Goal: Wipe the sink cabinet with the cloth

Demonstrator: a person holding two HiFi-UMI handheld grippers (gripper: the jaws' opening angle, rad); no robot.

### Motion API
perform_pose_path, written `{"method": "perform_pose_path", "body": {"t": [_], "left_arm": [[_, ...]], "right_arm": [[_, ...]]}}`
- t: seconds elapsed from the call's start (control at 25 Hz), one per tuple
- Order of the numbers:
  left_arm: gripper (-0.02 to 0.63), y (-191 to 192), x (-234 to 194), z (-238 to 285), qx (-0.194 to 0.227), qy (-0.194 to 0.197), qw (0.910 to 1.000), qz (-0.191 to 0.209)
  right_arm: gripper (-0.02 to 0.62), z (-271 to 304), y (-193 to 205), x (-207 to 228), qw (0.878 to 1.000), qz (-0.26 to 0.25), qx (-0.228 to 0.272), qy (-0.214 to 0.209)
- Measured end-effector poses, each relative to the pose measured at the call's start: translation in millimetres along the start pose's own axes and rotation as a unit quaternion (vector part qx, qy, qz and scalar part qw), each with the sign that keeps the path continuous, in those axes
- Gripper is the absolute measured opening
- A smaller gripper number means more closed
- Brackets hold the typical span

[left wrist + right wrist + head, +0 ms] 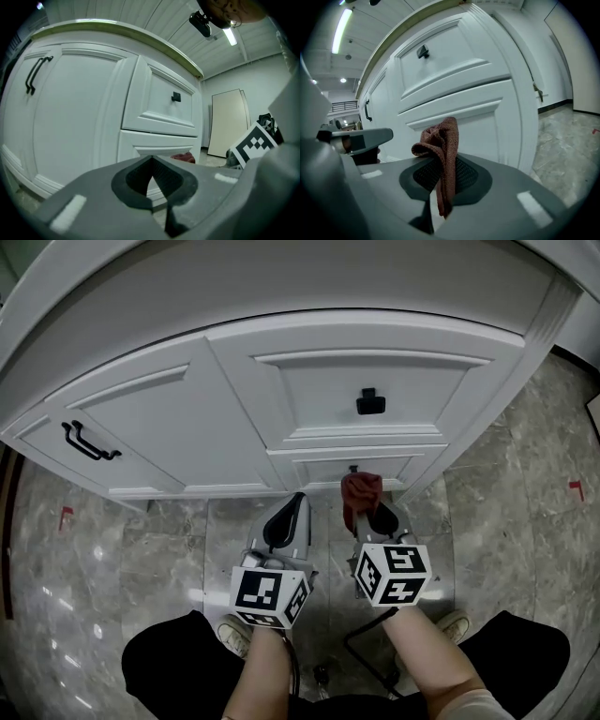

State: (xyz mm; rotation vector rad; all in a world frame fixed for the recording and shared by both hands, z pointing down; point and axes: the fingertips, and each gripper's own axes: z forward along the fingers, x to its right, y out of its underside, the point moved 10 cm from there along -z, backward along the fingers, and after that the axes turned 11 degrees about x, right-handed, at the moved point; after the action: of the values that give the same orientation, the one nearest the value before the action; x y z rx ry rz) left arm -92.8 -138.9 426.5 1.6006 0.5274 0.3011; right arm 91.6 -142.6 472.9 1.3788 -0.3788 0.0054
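Grey marbled floor (112, 549) runs up to the foot of the white sink cabinet (234, 399), which fills the upper part of the head view. I hold the reddish-brown cloth (443, 150) in my right gripper (370, 517). Its jaws are clamped on the cloth's lower folds, so a bunched crest stands above the tips, and I judge that this crest is meant to serve as the wiping face. The crest sits just in front of the lower drawer front (349, 468), near its top edge. Whether it touches the panel I cannot tell. My left gripper (151, 164) hangs just beside the right one, jaws together on nothing, apparently held clear of the wiping path.

Storage: the upper drawer (370, 371) with its black knob (370, 402), the lower drawer, and the door (150, 423) with its black bar handle (89, 442) are all closed. Their contents are therefore hidden. I judge the wiping to be at or near its start.
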Motion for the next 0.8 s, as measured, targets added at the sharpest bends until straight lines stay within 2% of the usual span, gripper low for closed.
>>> {"method": "perform_pose_path", "body": {"t": [0.2,0.4,0.56,0.8], "left_arm": [[0.0,-7,-32,-25,0.003,-0.039,0.9992,0.001],[0.0,-10,-53,-42,0.004,-0.06,0.9982,0.0],[0.0,-9,-61,-48,0.003,-0.067,0.9978,-0.003],[0.0,-6,-59,-44,0.003,-0.061,0.9981,-0.009]], "right_arm": [[0.078,25,11,-53,0.998,0.0,-0.007,-0.055],[0.078,51,16,-85,0.996,-0.007,-0.01,-0.085],[0.078,69,17,-95,0.996,-0.007,-0.008,-0.091],[0.08,71,20,-85,0.997,-0.008,-0.009,-0.08]]}}
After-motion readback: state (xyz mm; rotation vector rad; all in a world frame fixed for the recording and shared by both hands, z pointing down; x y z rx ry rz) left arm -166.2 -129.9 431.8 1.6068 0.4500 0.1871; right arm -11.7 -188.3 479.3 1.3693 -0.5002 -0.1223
